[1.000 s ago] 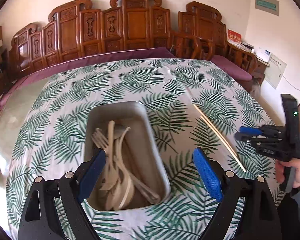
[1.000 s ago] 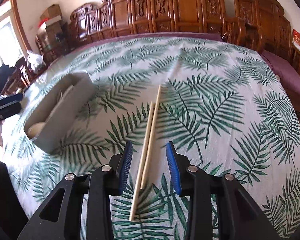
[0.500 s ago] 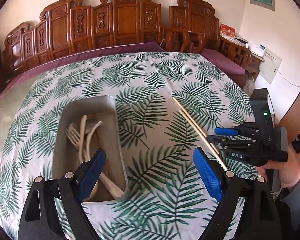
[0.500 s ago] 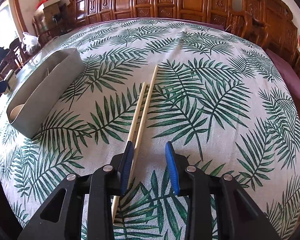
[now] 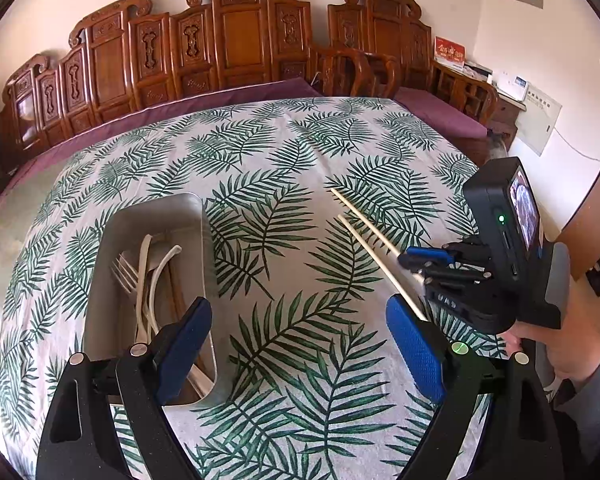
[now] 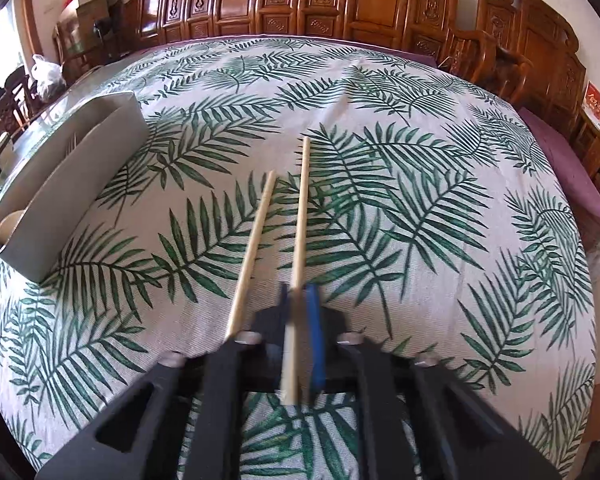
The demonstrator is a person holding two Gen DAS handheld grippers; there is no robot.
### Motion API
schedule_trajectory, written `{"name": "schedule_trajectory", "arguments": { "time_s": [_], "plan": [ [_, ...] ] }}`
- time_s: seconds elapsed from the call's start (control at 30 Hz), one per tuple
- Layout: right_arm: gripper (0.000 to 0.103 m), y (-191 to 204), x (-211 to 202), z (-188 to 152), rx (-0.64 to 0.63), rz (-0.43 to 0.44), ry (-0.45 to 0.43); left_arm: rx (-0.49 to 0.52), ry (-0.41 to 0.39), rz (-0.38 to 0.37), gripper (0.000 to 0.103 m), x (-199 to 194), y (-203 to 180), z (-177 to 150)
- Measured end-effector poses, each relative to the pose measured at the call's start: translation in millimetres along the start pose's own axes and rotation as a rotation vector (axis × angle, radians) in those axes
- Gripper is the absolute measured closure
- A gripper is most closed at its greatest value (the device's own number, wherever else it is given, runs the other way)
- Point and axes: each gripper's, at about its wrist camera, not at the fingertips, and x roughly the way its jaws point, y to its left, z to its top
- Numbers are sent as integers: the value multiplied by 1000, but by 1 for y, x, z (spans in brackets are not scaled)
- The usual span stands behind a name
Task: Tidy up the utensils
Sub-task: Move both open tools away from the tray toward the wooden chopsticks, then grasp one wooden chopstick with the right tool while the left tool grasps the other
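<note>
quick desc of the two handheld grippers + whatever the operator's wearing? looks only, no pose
Both grippers are black linkage frames with silver pivot pins and blue textured finger pads. The left gripper shows a green-lit dot on one arm. The right gripper has white lettering on its body and a black camera unit with a green LED and small screen. The hand on it wears a grey sleeve.

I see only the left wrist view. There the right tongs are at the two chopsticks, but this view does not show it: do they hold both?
Observer: No. The right tongs are shut on the right-hand chopstick only.
Operator: And where is the other one?
Observer: The left-hand chopstick passes outside the left finger, not gripped.
Operator: Where is the held one gripped?
Observer: Near its back end; a short piece sticks out behind the pads.
</note>
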Motion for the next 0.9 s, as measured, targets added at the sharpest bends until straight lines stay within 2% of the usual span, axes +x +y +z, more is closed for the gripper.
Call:
{"name": "schedule_trajectory", "arguments": {
  "time_s": [0.13,0.57,0.73,0.9],
  "plan": [
    [97,-13,-5,-5,45,65,2,7,15,-6,18,7,-9,3],
    [97,-72,-29,-27,165,71,-46,28,108,-74,18,71,-62,15],
    [97,-77,-29,-28,181,74,-53,80,132,-58,32,97,-83,15],
    [97,-79,-28,-28,182,72,-52,89,168,-55,45,116,-93,12]
  ]
}}
